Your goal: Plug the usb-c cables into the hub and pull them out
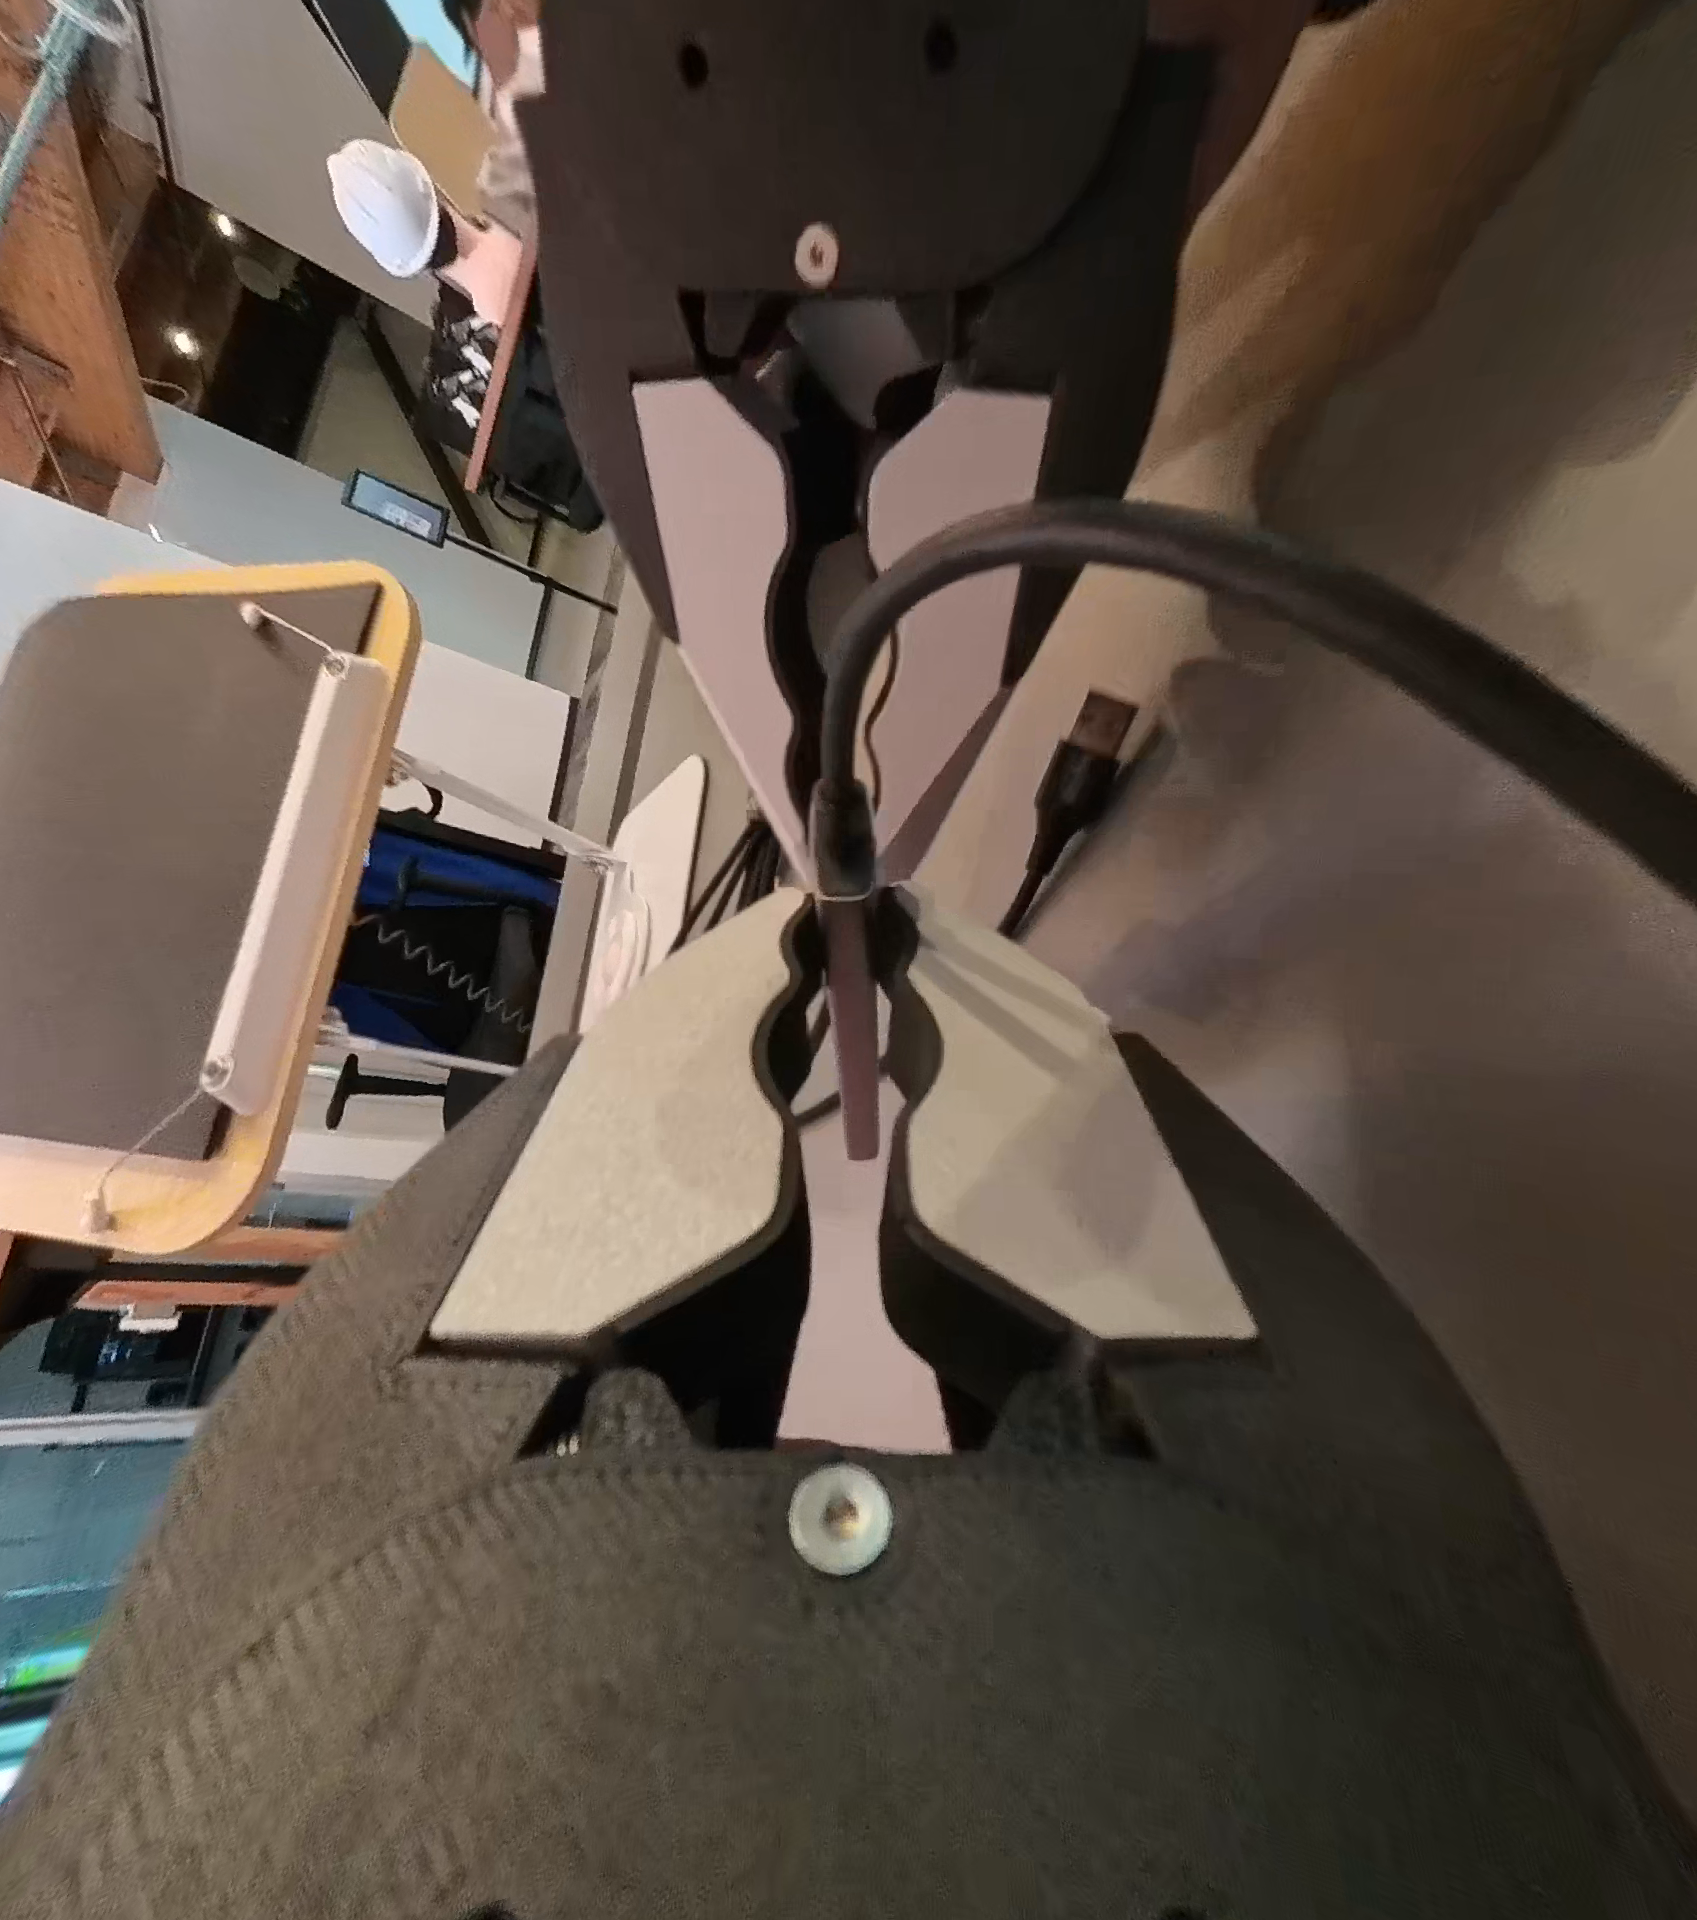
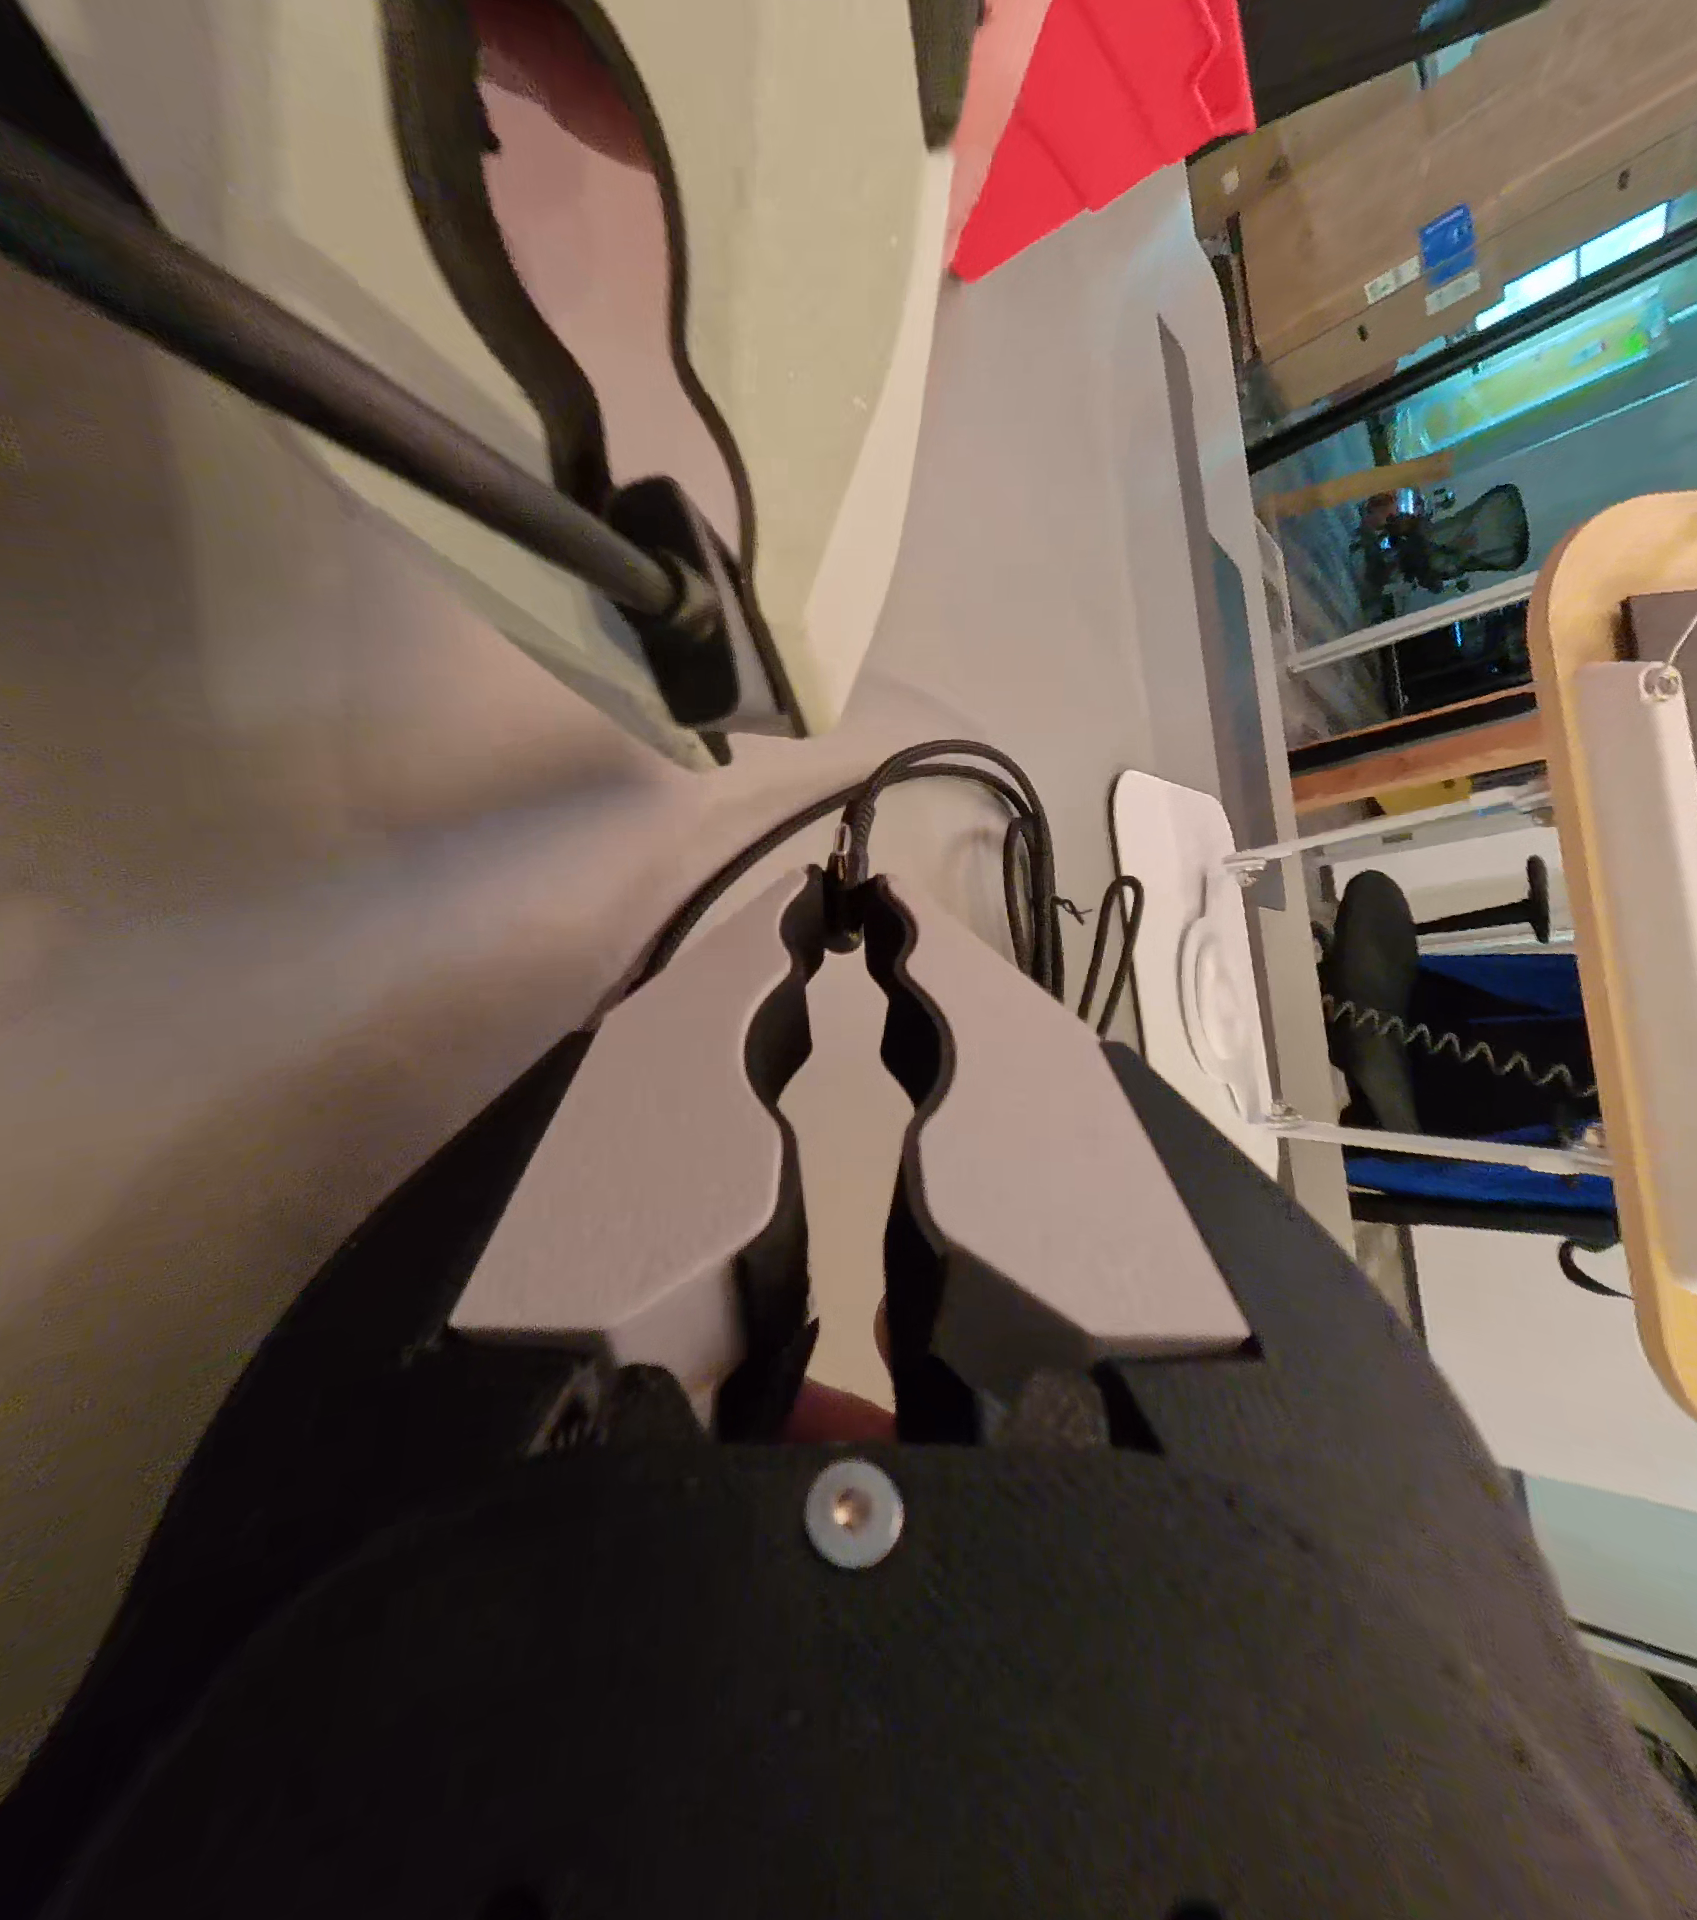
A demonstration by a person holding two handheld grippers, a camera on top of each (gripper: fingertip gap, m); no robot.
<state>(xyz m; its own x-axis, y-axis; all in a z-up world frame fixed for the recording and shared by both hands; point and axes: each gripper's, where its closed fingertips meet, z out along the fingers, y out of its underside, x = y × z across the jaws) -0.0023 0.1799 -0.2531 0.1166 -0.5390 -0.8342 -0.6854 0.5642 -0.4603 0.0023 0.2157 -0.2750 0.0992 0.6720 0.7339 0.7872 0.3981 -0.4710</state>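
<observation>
Left wrist view: the hub (image 1: 849, 1023), a thin slab seen edge-on, sits clamped in the left gripper (image 1: 849, 914), its own black cable (image 1: 1239, 582) arching away. The right gripper (image 2: 842, 904) pinches a USB-C plug (image 2: 839, 868), apart from the hub. Insertion seems next, requiring the plug squared to a port.

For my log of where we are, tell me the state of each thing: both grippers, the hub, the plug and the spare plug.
Left gripper: shut on the hub.
Right gripper: shut on the plug.
Hub: held off the table, its own thick cable attached.
Plug: metal tip bare, not in the hub.
Spare plug: lying loose on the table.
</observation>
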